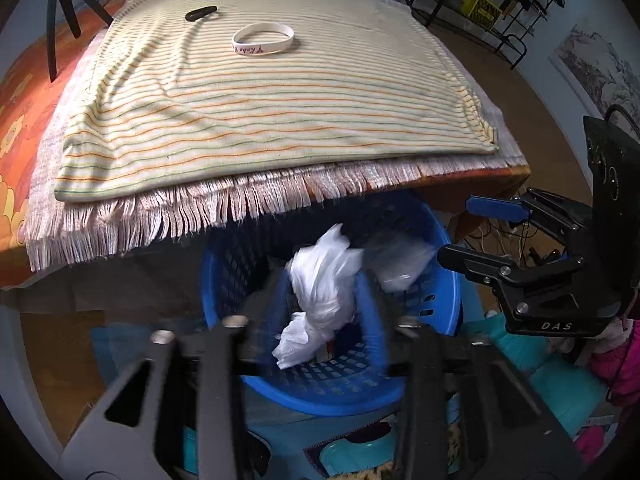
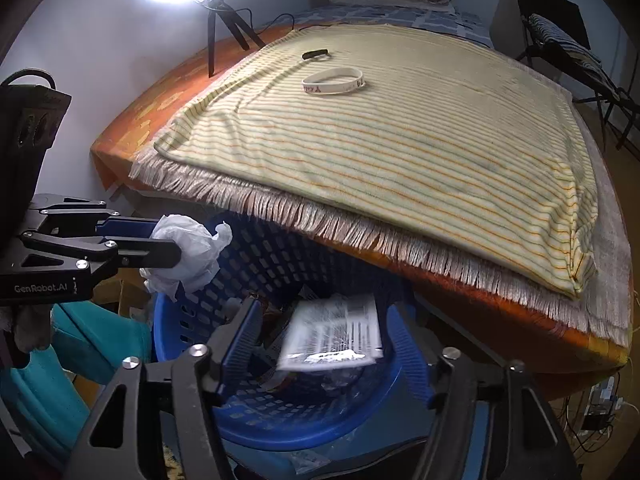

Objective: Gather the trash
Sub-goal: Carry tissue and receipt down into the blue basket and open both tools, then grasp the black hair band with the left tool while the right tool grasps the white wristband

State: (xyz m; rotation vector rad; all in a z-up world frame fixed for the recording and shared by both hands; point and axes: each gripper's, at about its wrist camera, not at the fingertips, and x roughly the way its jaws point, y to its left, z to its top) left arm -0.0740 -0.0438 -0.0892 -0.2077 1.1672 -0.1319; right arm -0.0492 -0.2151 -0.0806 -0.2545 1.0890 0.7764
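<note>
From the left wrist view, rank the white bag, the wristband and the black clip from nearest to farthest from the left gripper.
1. White bag: between the left gripper's fingers, above the blue basket.
2. Wristband: far up the striped cloth, centre.
3. Black clip: just beyond the wristband, to its left.

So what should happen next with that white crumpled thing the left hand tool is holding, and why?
Probably open the left gripper so the crumpled white bag drops. Its jaws are shut on the bag, which hangs over the blue basket, and the right gripper already stands open above a wrapper in the basket.
</note>
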